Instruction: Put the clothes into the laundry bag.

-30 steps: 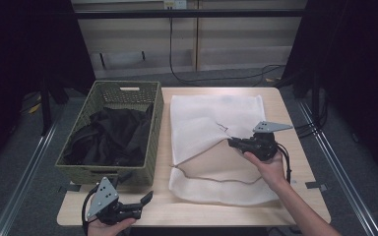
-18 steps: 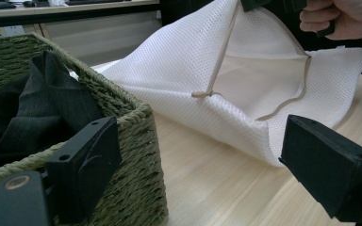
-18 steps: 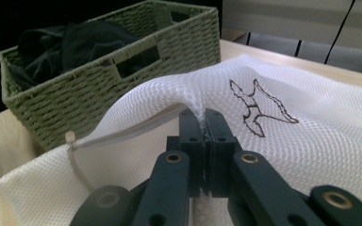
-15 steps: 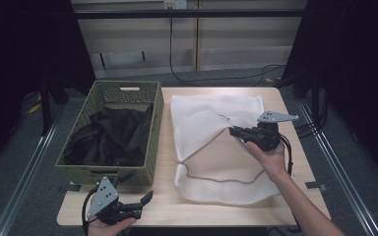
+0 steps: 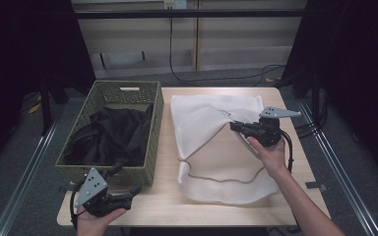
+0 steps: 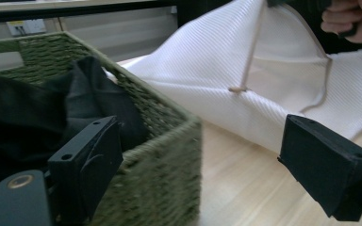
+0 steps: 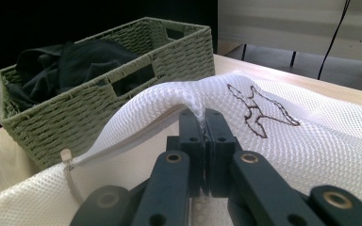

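- High view: the right gripper (image 5: pixel 235 126) is pinching the upper layer of the white mesh laundry bag (image 5: pixel 211 118) and holding it lifted off the wooden table (image 5: pixel 162 204), so the bag's mouth is gaping toward the near edge. The bag is lying on the right half of the table, just beside the green woven basket (image 5: pixel 153 147), which is holding a heap of black clothing (image 5: pixel 110 137). The left gripper (image 5: pixel 125 183) is hovering at the table's near left corner, in front of the basket, with its jaws standing wide apart and nothing between them.
- Left gripper view: the two black jaws are framing the basket's near corner (image 6: pixel 169 155) and a strip of bare tabletop; nothing is touching them. Beyond, the white bag (image 6: pixel 217 70) is rising like a tent, its zipper edge hanging down, with the person's right hand (image 6: pixel 353 21) at the top corner.
- Right gripper view: the jaws are pressing together on a fold of the mesh (image 7: pixel 195 101), right beside a dark embroidered figure (image 7: pixel 259 113). The basket (image 7: pixel 99 94) with the dark clothes is sitting to the left.
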Demonstrator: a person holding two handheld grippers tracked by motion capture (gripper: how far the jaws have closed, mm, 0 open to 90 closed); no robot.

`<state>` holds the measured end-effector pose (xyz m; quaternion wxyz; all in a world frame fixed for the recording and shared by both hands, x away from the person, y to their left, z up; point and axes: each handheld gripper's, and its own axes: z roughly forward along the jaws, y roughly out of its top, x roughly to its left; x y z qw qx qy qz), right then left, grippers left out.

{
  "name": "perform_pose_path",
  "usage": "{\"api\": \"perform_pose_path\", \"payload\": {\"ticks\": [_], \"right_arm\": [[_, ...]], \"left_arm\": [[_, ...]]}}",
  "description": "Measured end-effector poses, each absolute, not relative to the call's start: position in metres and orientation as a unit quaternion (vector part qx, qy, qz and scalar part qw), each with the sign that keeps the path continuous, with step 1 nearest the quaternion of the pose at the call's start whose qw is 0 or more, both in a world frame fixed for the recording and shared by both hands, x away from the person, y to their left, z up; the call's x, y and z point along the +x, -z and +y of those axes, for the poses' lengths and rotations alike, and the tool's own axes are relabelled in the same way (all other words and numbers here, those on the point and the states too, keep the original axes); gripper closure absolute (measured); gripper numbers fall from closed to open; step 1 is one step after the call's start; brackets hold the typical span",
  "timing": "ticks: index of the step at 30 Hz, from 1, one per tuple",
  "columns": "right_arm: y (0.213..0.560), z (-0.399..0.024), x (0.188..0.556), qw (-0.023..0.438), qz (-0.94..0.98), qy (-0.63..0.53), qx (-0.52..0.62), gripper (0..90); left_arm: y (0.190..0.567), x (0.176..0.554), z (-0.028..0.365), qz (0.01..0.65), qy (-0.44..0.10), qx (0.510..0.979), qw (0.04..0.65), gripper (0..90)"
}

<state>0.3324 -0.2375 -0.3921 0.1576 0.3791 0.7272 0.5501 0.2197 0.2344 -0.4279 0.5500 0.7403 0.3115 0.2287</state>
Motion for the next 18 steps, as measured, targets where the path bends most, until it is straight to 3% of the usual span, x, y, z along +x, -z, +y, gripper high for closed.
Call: {"api": "perform_pose_path", "payload": {"ticks": [18], "right_arm": [[0.399, -0.235, 0.333, 0.152, 0.735, -0.542, 0.377, 87.9]], "left_arm": [[0.381, 0.283, 0.268, 0.349, -0.257, 0.762, 0.482, 8.5]]}}
